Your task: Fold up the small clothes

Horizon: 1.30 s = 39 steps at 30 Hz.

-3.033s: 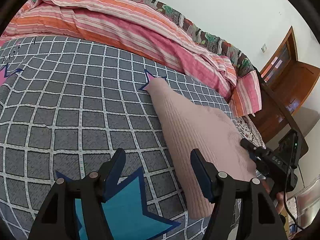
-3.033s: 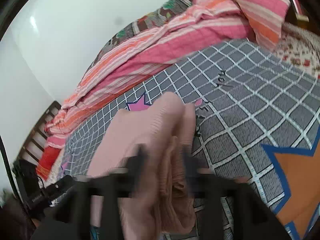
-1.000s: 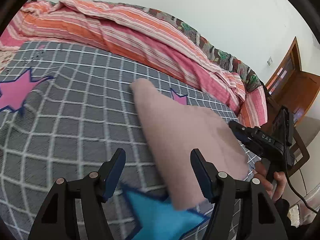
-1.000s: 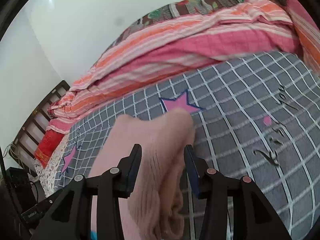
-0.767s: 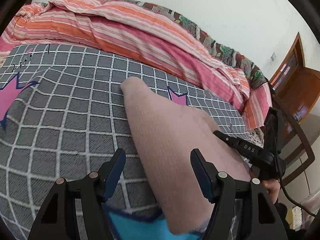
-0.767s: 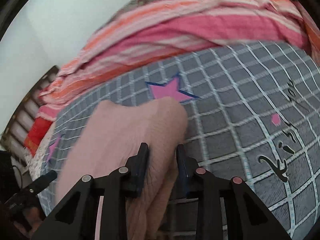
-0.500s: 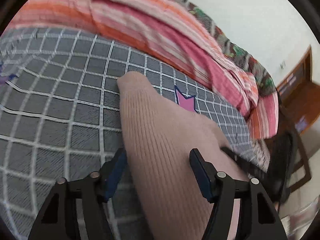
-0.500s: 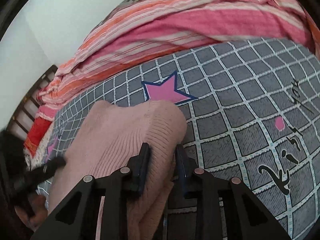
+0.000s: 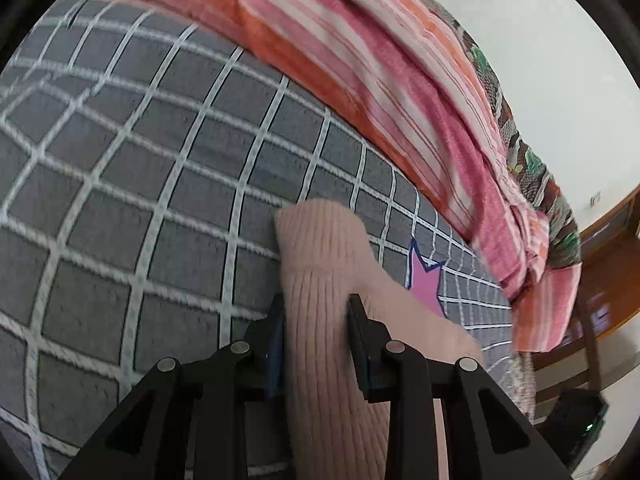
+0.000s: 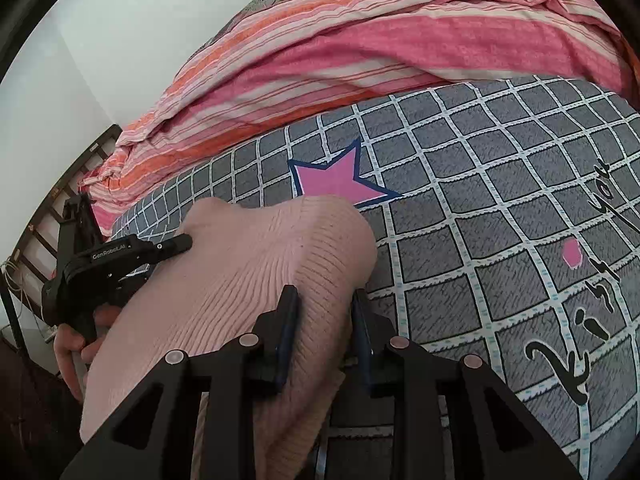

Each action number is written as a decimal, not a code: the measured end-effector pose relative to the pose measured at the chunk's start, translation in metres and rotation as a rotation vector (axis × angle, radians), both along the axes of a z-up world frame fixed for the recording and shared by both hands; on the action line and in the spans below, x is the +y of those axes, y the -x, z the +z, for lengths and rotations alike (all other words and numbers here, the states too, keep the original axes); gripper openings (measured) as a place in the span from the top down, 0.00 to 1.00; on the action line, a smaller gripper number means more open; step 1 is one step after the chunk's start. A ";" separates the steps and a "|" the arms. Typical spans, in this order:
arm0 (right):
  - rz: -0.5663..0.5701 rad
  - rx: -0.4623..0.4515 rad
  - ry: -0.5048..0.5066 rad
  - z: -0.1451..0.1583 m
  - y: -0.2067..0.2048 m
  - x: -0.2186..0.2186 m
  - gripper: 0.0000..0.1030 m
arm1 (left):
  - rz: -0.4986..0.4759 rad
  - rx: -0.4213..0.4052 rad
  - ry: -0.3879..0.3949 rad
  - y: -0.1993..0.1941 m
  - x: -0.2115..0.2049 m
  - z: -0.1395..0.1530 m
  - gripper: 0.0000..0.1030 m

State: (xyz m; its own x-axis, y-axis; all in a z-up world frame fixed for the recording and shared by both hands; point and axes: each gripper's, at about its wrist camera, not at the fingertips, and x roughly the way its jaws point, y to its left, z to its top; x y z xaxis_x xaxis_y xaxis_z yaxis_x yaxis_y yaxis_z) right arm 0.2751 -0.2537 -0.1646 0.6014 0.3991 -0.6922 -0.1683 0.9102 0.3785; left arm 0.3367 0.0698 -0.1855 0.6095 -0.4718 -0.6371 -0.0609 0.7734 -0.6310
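A pale pink ribbed knit garment lies folded on the grey grid-patterned bedcover. In the left wrist view my left gripper has its jaws closing on the garment's narrow end, and both pads press the ribbed fold. In the right wrist view my right gripper is shut on the other end of the garment, near a pink star. The left gripper, held by a hand, shows there at the garment's far left edge.
A pink and orange striped blanket is heaped along the far side of the bedcover. Wooden furniture stands past the bed's right end, and a slatted bed frame at its left end.
My left gripper has moved in over the garment's end and drawn its wide jaws together on the fold. The right jaws have narrowed onto the garment and sunk slightly.
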 end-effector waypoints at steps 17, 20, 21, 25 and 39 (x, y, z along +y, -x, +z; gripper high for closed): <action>-0.028 -0.053 0.014 0.036 0.017 -0.003 0.71 | -0.125 -0.080 -0.209 0.064 -0.027 0.038 0.52; 0.024 -0.142 0.049 0.055 0.039 0.009 0.71 | -0.156 -0.131 -0.272 0.087 -0.038 0.049 0.50; 0.043 -0.157 0.064 0.058 0.045 0.014 0.71 | -0.160 -0.143 -0.302 0.094 -0.042 0.052 0.50; 0.079 -0.122 0.131 0.044 0.057 0.029 0.75 | -0.171 -0.160 -0.376 0.119 -0.049 0.052 0.50; 0.021 -0.069 0.234 0.032 0.082 0.031 0.76 | -0.170 -0.144 -0.398 0.149 -0.054 0.049 0.49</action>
